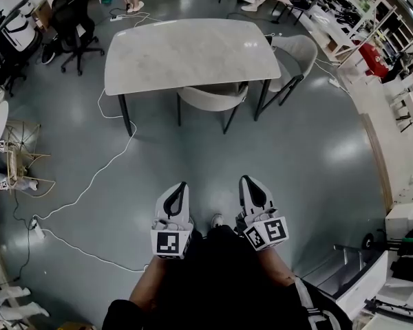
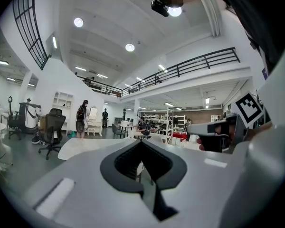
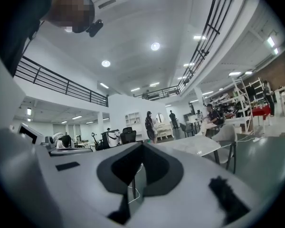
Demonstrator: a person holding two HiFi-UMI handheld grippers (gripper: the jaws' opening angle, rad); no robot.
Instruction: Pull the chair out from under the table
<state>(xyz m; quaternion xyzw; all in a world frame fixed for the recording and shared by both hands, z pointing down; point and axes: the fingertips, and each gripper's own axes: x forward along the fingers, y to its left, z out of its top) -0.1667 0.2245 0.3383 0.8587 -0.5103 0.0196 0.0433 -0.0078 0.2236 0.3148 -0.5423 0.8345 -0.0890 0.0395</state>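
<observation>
With my left gripper (image 1: 179, 190) and right gripper (image 1: 248, 184) both closed on nothing, well short of the table (image 1: 193, 50), I judge the chair (image 1: 213, 102) tucked under its near edge light, rigid and easy-sliding, best gripped at its top rim.

Pale worktop (image 1: 193, 50) stands ahead on grey floor (image 1: 316, 157). Chair (image 1: 212, 98) tucked under its near edge, seat mostly hidden; 2nd chair (image 1: 296, 53) at its right end. L claw (image 1: 182, 185) & R claw (image 1: 246, 180) side by side, well short of chair, both closed, empty. White cable (image 1: 103, 170) trails over floor at left.
</observation>
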